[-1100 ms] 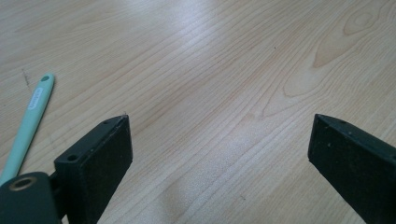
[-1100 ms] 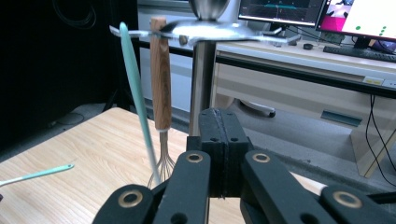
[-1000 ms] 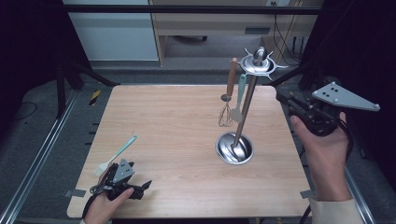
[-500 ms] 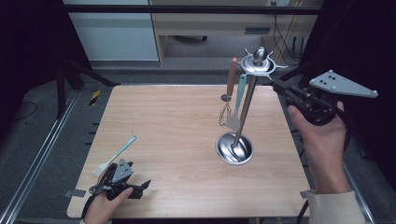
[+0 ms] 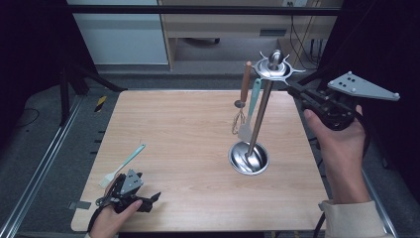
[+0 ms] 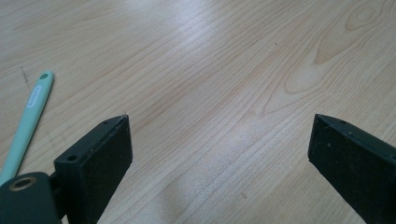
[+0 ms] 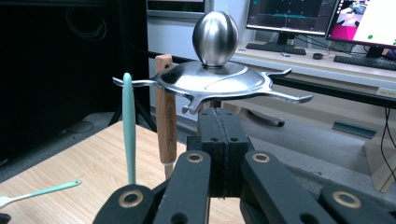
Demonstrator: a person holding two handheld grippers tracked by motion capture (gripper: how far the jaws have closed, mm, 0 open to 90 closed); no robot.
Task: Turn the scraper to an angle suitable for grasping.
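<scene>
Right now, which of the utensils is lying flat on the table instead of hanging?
The mint-handled spatula beside the left gripper; the whisk and other spatula hang from the rack.

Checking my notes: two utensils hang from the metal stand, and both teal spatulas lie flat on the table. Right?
Not quite. One teal spatula lies on the table; the other spatula hangs from the stand beside the wooden-handled whisk, as the high view shows.

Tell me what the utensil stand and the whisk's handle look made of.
Utensil stand: polished metal, probably stainless steel; its egg-shaped knob and hook disc mirror the room. Whisk's handle: apparently wood with a smooth finish, reddish-brown with visible grain.
</scene>
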